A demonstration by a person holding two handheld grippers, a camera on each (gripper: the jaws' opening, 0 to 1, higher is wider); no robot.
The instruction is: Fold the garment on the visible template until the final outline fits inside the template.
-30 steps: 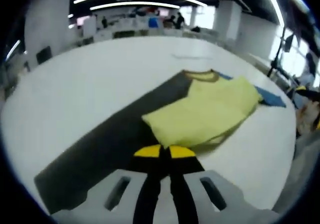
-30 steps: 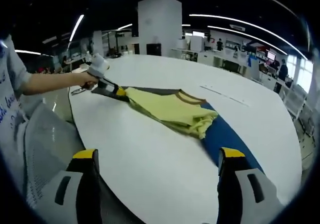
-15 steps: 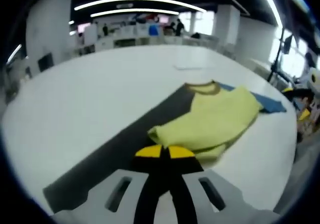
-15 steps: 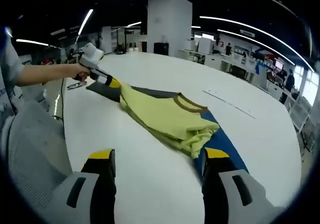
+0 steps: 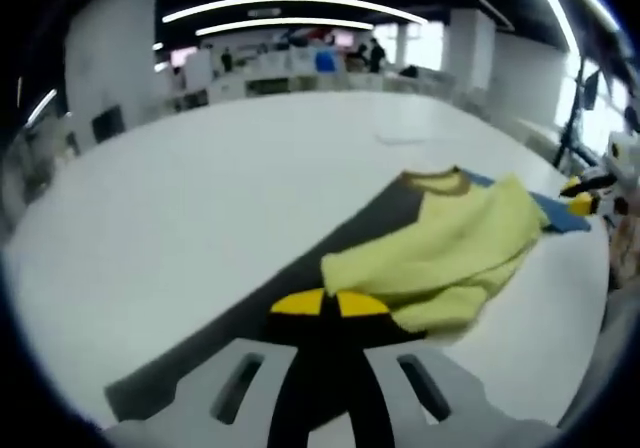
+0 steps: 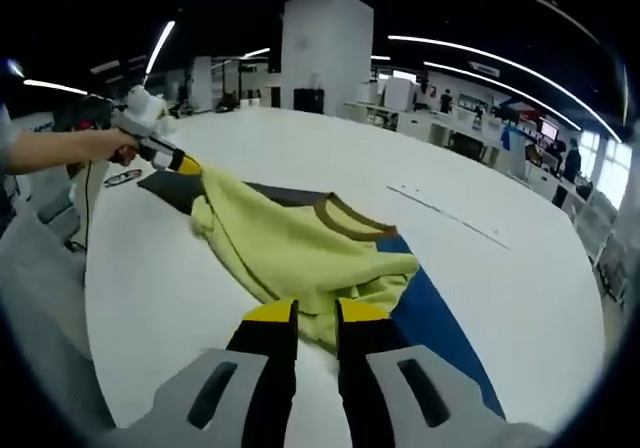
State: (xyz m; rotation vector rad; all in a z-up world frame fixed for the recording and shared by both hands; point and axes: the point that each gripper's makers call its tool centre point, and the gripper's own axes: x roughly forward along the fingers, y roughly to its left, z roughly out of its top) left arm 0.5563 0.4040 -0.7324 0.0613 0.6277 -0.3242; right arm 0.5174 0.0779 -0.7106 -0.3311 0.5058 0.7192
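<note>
Just ahead of your right gripper (image 6: 315,313), its nearly closed jaws pinch the near edge of the yellow garment (image 6: 290,253). The cloth stretches away over the dark-and-blue template (image 6: 430,313) on the white table (image 6: 300,148) to your left gripper (image 5: 328,303), clenched on the far corner.

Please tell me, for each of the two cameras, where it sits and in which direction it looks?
Left gripper view: rides the left gripper, looking along the dark template strip at the yellow garment; its jaws are together.
Right gripper view: rides the right gripper, facing the garment's other end; a hand with the left gripper shows far left.
Shared: garment, template, white table.
</note>
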